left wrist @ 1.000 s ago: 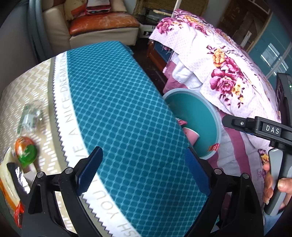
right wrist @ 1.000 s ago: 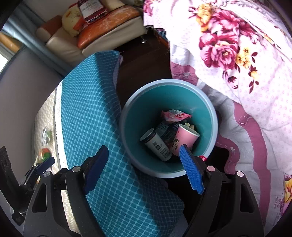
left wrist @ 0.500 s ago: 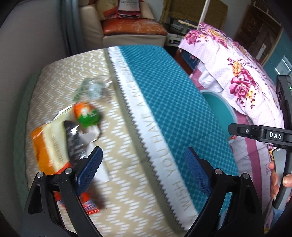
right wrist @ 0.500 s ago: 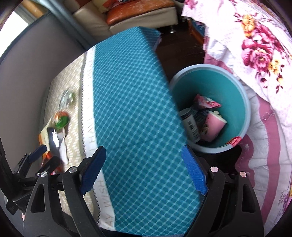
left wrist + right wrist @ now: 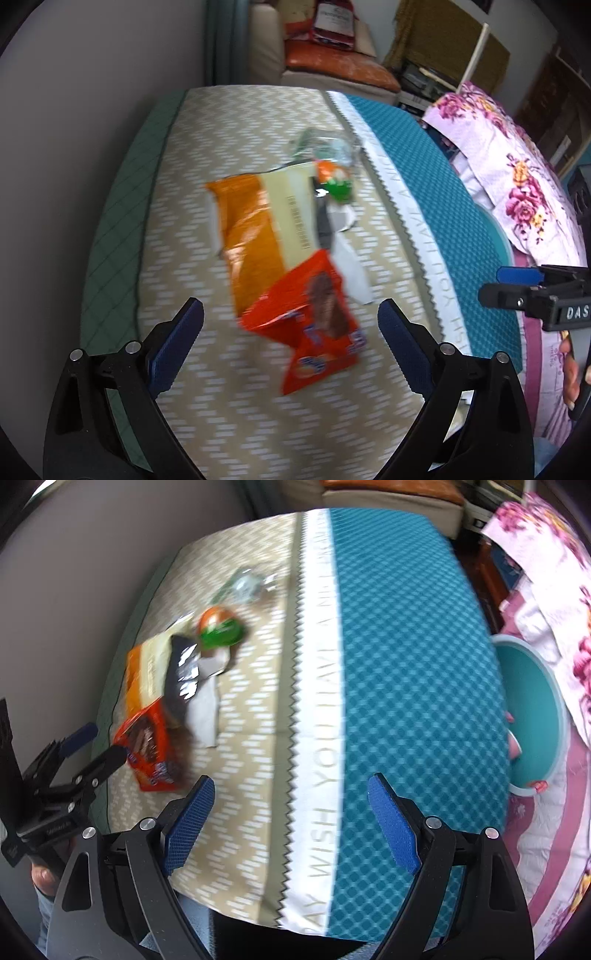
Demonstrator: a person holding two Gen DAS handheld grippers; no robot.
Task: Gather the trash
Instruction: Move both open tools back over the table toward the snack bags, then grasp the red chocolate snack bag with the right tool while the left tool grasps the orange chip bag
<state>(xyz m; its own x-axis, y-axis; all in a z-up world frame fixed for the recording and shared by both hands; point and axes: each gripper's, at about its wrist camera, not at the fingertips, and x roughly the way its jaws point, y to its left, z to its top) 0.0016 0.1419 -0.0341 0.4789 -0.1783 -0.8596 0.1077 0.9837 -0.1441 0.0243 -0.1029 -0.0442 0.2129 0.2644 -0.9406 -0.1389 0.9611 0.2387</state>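
Trash lies in a pile on the beige side of the table: a red snack wrapper [image 5: 314, 328] [image 5: 149, 746], an orange and cream bag [image 5: 258, 221] [image 5: 142, 672], a silver and black wrapper [image 5: 183, 672], white paper [image 5: 349, 262], an orange and green ball-shaped piece [image 5: 334, 179] [image 5: 219, 627] and crumpled clear plastic [image 5: 325, 146] [image 5: 245, 583]. My left gripper [image 5: 291, 343] is open and empty, just short of the red wrapper. My right gripper [image 5: 291, 821] is open and empty over the table's front edge. The teal bin [image 5: 535, 709] stands on the floor to the right.
The table cloth [image 5: 406, 664] is teal on the right, with a white lettered band. A flowered bedspread [image 5: 524, 177] lies right of the bin. A sofa [image 5: 332, 70] stands at the back. A grey wall [image 5: 74, 147] runs along the table's left.
Both grippers have swung left from the bin toward the trash pile. The left gripper has come closer to the red wrapper. Both jaws stay open.
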